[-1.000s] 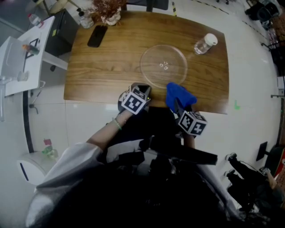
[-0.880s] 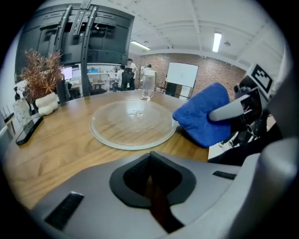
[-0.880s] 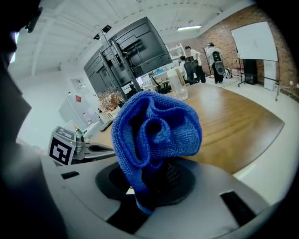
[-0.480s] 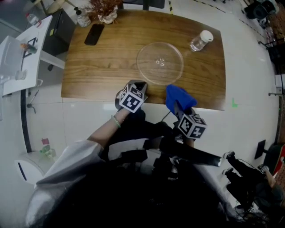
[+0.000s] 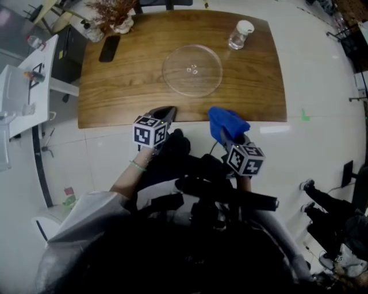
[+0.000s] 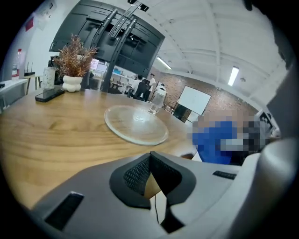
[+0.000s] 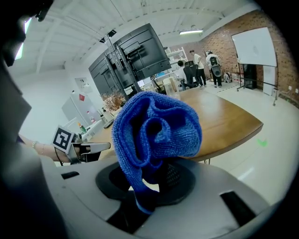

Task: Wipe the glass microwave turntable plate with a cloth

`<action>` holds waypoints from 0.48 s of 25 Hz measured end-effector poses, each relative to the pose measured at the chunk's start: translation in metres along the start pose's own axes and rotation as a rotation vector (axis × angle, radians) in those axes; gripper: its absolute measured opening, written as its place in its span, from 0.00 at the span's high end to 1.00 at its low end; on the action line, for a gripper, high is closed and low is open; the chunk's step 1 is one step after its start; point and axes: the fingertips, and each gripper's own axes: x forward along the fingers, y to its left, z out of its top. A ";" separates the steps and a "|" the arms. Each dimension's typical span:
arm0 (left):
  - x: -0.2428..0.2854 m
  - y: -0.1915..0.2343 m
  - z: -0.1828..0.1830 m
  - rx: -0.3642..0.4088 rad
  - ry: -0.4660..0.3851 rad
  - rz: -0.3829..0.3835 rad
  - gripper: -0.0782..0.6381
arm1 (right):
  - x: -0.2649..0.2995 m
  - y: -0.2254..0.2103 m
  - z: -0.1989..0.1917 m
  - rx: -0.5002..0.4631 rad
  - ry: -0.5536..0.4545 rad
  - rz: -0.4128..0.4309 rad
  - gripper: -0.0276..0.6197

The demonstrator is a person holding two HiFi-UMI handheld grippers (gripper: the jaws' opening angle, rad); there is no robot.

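The clear glass turntable plate lies flat on the middle of the wooden table; in the left gripper view the plate sits ahead of the jaws. My left gripper hangs at the table's near edge, shut with nothing between its pads. My right gripper is off the near edge, to the right, shut on a bunched blue cloth. That cloth fills the right gripper view above the jaws. Both grippers are well short of the plate.
A lidded clear jar stands at the table's far right. A black phone and a white vase of dried plants sit at the far left corner. White furniture stands to the left on the pale floor.
Both grippers have drawn back from the plate toward the table's near edge and beyond it. The left gripper has rolled. The cloth stays held in the right gripper.
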 end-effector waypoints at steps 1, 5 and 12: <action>-0.004 0.001 0.006 -0.011 -0.016 0.000 0.90 | -0.001 0.001 0.000 -0.001 -0.003 0.002 0.78; -0.018 -0.005 0.046 -0.147 -0.158 -0.054 0.90 | -0.008 0.007 0.006 -0.029 -0.018 0.016 0.78; -0.025 -0.043 0.072 -0.173 -0.224 -0.155 0.90 | -0.012 0.009 0.018 -0.047 -0.026 0.036 0.78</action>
